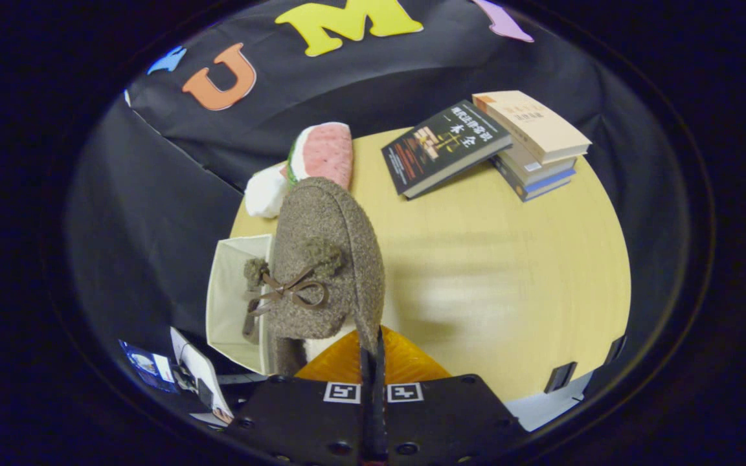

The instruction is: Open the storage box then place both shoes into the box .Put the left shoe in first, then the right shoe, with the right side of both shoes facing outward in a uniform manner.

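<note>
Materials and finishes as I see them from the gripper camera

I see a brown, coarse, fuzzy woollen shoe (324, 259) with a smooth leather-like bow and an orange ribbed rubbery sole, pinched between matt black plastic fingers (373, 362); a cream matt fabric storage box (234, 304); a pale, smooth wooden table (509, 272) with soft sheen; glossy paper-covered books (444, 145); a plush cloth watermelon slice (324, 152).

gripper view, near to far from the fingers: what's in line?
Gripper shut on brown shoe → watermelon-slice plush → black cloth wall. The shoe hangs beside the open beige storage box.
</note>
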Tool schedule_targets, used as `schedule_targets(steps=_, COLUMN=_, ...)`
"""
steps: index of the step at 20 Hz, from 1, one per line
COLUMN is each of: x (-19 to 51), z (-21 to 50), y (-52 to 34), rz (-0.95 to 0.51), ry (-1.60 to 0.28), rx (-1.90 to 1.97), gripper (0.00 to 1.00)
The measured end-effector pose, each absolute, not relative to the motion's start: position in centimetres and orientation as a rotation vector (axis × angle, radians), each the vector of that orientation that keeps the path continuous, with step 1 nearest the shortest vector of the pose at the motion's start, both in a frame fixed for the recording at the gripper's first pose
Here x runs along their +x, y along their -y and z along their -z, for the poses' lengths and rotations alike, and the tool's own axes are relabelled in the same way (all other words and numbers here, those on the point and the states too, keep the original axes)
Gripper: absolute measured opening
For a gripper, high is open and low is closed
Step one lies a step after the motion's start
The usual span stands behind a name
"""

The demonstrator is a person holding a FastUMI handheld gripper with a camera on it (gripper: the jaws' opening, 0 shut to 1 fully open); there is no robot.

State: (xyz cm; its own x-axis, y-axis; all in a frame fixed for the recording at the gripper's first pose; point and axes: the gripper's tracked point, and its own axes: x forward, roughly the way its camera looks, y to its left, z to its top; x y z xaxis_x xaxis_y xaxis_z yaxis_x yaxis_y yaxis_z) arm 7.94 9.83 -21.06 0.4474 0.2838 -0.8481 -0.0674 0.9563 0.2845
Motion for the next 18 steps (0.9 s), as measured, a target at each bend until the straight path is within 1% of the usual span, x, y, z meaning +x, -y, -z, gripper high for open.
schedule_targets(steps=5, x=8.5, z=20.5, y=-18.6, rz=-0.253, ry=-1.094, rx=0.199, gripper=0.00)
schedule_targets(steps=9, x=7.6, z=23.2, y=-25.6, rz=-0.246, ry=-1.152, rx=0.207, gripper=0.01)
schedule_targets(steps=13, x=7.4, z=27.1, y=-29.5, rz=-0.179, ry=-1.172, rx=0.135, gripper=0.00)
schedule_targets(steps=18, x=7.4, z=30.6, y=-30.1, rz=-0.040, ry=-1.191, rx=0.084, gripper=0.01)
